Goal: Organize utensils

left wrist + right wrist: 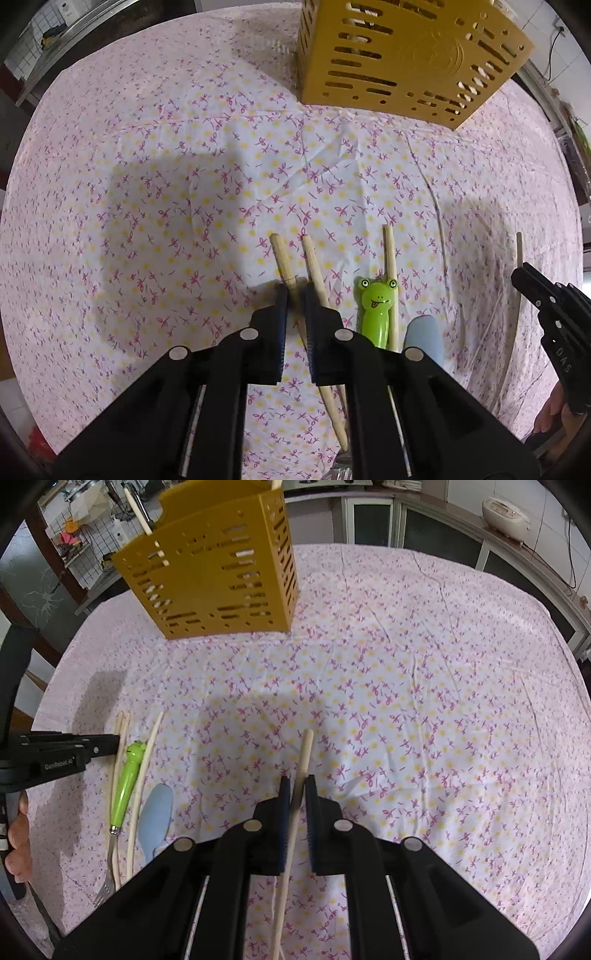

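Observation:
Several wooden chopsticks lie on the flowered cloth. My left gripper [296,295] points steeply down at two of them; its jaws stand a narrow gap apart, and one chopstick [284,262] shows in that gap with no pad seen pressing on it. The other chopstick [314,266] runs under the right finger. My right gripper [298,779] is shut on a single chopstick [304,753], which runs back between its fingers. A green frog-handled fork [375,310] and a blue spatula [424,339] lie between the two grippers. The yellow slotted holder [214,572] stands at the far side with a chopstick inside.
A further chopstick [389,266] lies along the frog fork. The right gripper's finger [524,277] shows at the left wrist view's right edge, the left one [107,746] at the right wrist view's left. A person's hand [16,834] holds it. Counters and shelves surround the table.

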{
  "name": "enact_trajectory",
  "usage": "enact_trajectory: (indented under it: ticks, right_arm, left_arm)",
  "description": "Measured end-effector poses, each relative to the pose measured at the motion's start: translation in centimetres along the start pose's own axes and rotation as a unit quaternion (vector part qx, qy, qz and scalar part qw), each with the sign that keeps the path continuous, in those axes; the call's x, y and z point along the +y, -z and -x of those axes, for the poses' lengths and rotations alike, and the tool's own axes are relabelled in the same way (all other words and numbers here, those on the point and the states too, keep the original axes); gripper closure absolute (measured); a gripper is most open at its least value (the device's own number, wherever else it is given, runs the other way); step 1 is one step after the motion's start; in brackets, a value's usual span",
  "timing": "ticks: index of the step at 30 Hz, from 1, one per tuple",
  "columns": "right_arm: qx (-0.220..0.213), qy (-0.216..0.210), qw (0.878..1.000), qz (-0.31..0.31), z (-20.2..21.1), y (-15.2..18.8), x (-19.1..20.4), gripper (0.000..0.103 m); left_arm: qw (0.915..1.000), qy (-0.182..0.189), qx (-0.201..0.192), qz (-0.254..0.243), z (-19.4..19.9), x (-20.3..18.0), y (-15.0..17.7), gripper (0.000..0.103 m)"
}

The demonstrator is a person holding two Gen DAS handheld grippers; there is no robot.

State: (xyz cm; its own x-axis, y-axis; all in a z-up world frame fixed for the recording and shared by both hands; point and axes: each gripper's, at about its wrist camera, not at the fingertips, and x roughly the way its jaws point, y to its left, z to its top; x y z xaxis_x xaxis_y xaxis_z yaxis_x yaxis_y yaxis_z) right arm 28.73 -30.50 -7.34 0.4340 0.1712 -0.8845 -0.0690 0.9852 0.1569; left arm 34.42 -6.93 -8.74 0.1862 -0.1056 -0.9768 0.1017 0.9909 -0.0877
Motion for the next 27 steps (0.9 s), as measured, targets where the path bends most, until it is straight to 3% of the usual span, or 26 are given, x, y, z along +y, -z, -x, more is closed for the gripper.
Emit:
enact_trajectory:
  ticks: [7,15,21,27]
  right_arm:
    - [-0.048,0.002,0.999,-0.007,2.9,-0.2,-0.1,0.096]
    - [-0.117,0.002,0.993,-0.007,6.6,-0.6,0.7,0.097]
    - [-0.151,-0.014,0.988,-0.023,7.9,-0.7,0.4,0.097]
    - [-0.201,-0.026,0.979,-0.027,9.6,-1.2,0.7,0.097]
  left_arm:
    - [0.9975,0.014,-0.068,-0.013,3.7,0.5,2.2,0.095]
    - [0.9866,0.005,-0.158,-0.042,8.7,0.2,4.3,0.095]
    - [0.976,0.012,-0.211,-0.051,12.7,1.3,4.7,0.097]
    - [0.9584,0.01,-0.278,-0.064,16.2,0.8,5.4,0.098]
